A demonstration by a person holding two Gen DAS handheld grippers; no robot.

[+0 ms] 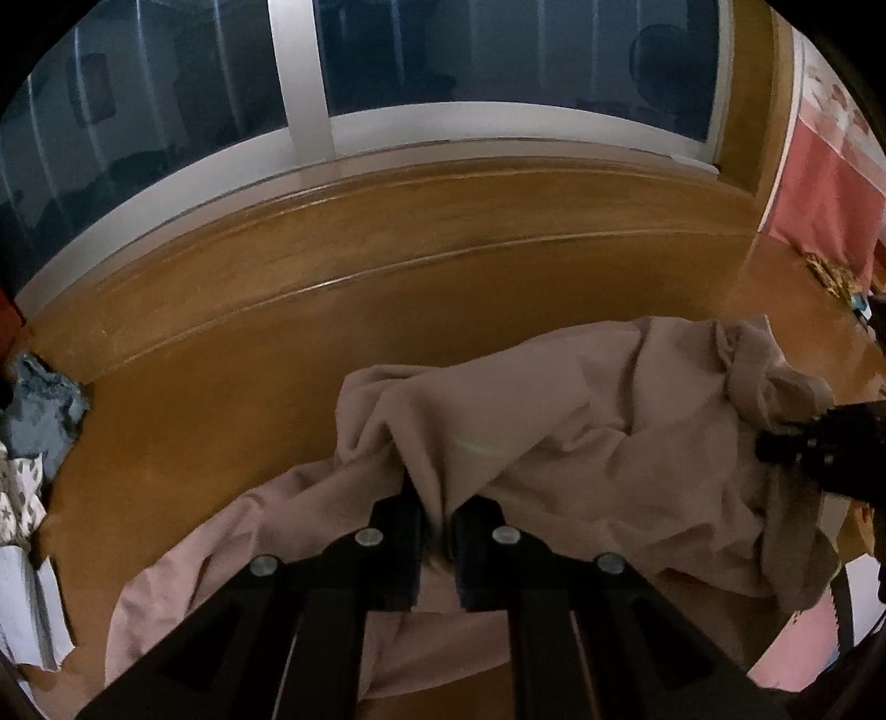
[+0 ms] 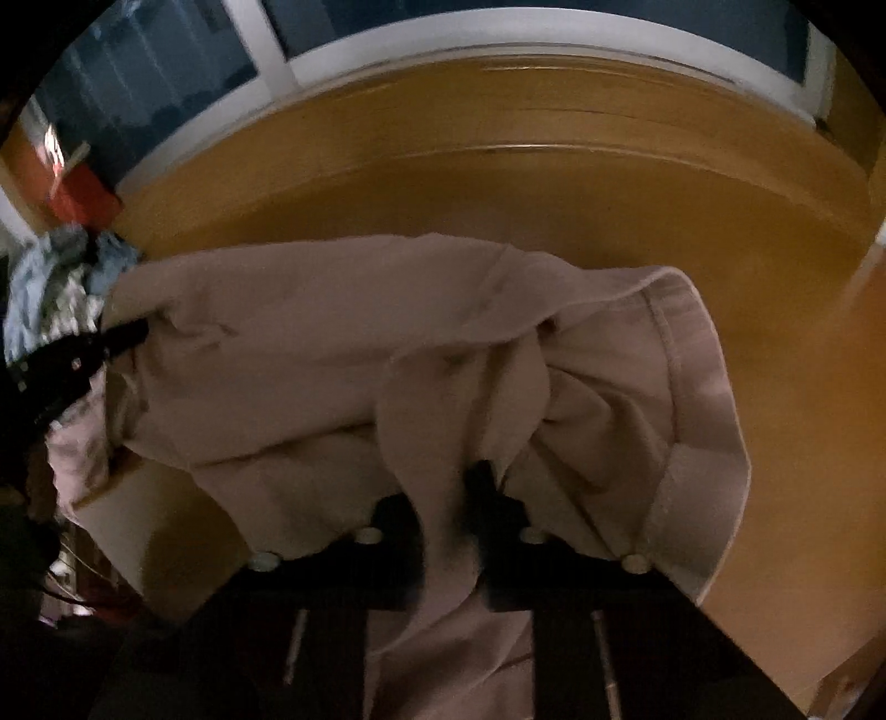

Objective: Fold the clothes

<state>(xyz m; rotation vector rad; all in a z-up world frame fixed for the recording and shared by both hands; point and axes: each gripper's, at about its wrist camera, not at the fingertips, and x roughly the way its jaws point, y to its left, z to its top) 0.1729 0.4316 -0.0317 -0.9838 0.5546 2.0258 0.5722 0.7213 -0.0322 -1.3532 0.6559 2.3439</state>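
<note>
Pinkish-beige garment (image 1: 581, 443), soft and limp, bunched on the wooden bench (image 1: 332, 310). Left tool (image 1: 434, 515) and right tool (image 2: 448, 515) each pinch a fabric fold; hems offer firmer holds.

A glossy amber-brown wooden tabletop (image 1: 232, 399) fills the middle of both views, its far edge stepped in two low ridges. Behind it runs a white window frame (image 1: 302, 72) with dark blue-grey glass panes (image 1: 498, 50) (only dim reflections show in them). At the right edge of the left wrist view hangs a salmon-pink cloth with a pale patterned top (image 1: 825, 194). A red boxy object (image 2: 83, 194), blurred, sits at the table's far-left corner in the right wrist view.
</note>
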